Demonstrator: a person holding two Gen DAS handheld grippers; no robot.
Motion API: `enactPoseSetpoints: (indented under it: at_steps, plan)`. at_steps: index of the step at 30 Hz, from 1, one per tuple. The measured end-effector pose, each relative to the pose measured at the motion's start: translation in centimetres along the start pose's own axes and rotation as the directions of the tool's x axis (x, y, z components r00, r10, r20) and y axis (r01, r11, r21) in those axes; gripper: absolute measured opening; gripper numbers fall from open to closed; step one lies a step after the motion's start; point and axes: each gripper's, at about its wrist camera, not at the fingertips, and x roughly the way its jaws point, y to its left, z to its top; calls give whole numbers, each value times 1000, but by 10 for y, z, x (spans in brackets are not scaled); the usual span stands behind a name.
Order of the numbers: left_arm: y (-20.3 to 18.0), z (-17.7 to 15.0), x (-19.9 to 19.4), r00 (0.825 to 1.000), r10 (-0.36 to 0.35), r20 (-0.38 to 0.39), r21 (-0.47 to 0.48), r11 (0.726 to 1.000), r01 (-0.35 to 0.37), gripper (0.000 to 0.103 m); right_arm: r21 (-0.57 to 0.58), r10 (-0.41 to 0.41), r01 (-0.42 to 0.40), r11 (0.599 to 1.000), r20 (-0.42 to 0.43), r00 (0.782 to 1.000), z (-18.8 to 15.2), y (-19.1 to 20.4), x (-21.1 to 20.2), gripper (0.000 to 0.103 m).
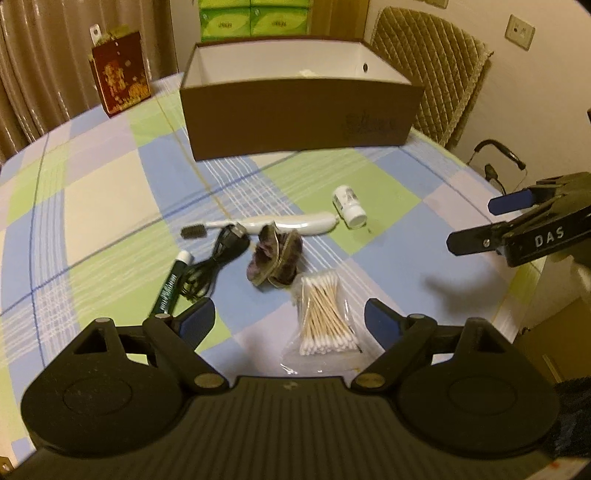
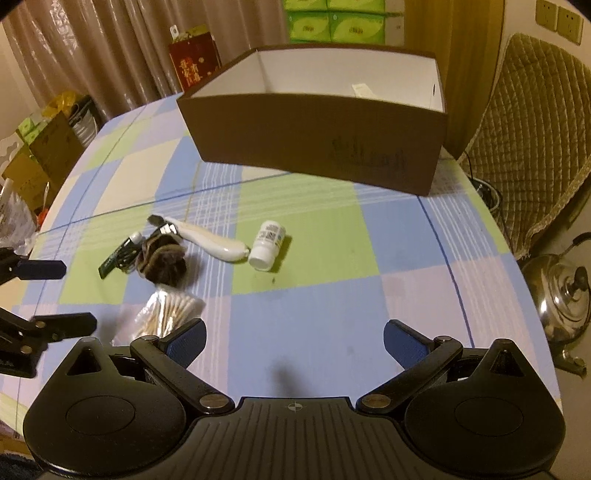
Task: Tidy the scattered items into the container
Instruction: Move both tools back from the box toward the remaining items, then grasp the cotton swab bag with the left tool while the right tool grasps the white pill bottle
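An open brown cardboard box [image 1: 295,118] with a white inside stands at the far side of the checked tablecloth; it also shows in the right wrist view [image 2: 317,140]. Scattered in front of it lie a white toothbrush [image 1: 295,223], a small white bottle [image 1: 349,206], a black cable [image 1: 218,254], a green tube [image 1: 170,288], a dark scrunchie [image 1: 275,258] and a bag of cotton swabs [image 1: 321,317]. My left gripper [image 1: 290,325] is open just above the swabs. My right gripper [image 2: 295,341] is open and empty over bare cloth, to the right of the items.
A red gift bag [image 1: 120,79] stands at the table's back left. A padded chair [image 1: 436,85] is behind the box on the right. A steel kettle [image 2: 561,295] sits off the table's right edge. Green tissue packs [image 1: 255,18] are stacked behind the box.
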Motion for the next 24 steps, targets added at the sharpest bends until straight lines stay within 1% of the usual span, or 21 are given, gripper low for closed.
enactPoseSetpoints:
  at_steps: [3,10,14,19,24]
  plan:
    - [-3,-3,11,1000,-10,-21,-3,1000,10,84,3,7,-7,1000,-11,1000,-2,-4,5,100]
    - [-9,-4,34,998,-5,-61,-11,1000,4,81,-14,6,-6,1000,-33,999,-6,-11,16,100]
    - [-13,-1,46,997,-6,-77,-15,1000,5,74,-10,5,-6,1000,-41,999,-5,-16,21,100]
    - [-20,5,59,996,-10,-84,-15,1000,9,71,-3,6,-6,1000,-44,999,-2,-23,23,100]
    - [-23,7,73,995,-4,-101,-20,1000,2,60,-3,10,-10,1000,-44,999,-1,-26,24,100]
